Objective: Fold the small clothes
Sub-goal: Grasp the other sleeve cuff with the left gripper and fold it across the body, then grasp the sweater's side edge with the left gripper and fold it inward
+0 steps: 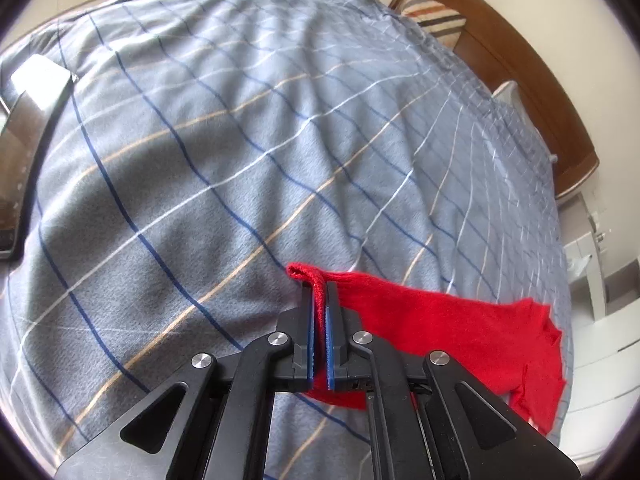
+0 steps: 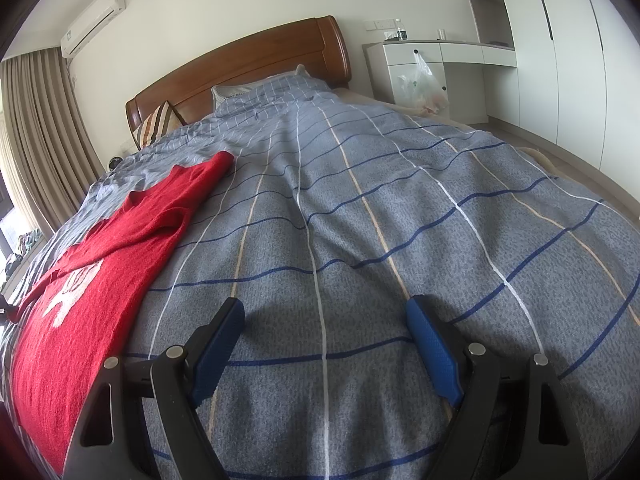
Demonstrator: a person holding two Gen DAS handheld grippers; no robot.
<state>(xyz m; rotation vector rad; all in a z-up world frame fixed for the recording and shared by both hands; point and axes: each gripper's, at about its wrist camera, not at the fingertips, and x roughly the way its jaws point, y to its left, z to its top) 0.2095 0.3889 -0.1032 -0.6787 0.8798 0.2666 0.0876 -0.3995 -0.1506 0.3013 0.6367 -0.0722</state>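
Fabric is filling the left wrist view: the left gripper [image 1: 320, 308] is pinching an edge of the red sweater [image 1: 460, 332] between its nearly closed blue pads [image 1: 311, 332], with the knit hem looping over the fingertips. The garment is trailing off to the right across the grey checked bedspread [image 1: 224, 140], toward the wooden headboard [image 1: 500, 52].

From the right wrist, the right gripper [image 2: 325, 312] is hovering over the bedspread [image 2: 400, 216] with its jaws spread wide, gripping nothing. The red sweater [image 2: 120, 248] is lying flat at the left, white lettering showing, one sleeve stretching up toward the striped pillow [image 2: 158, 124] by the headboard [image 2: 248, 68].
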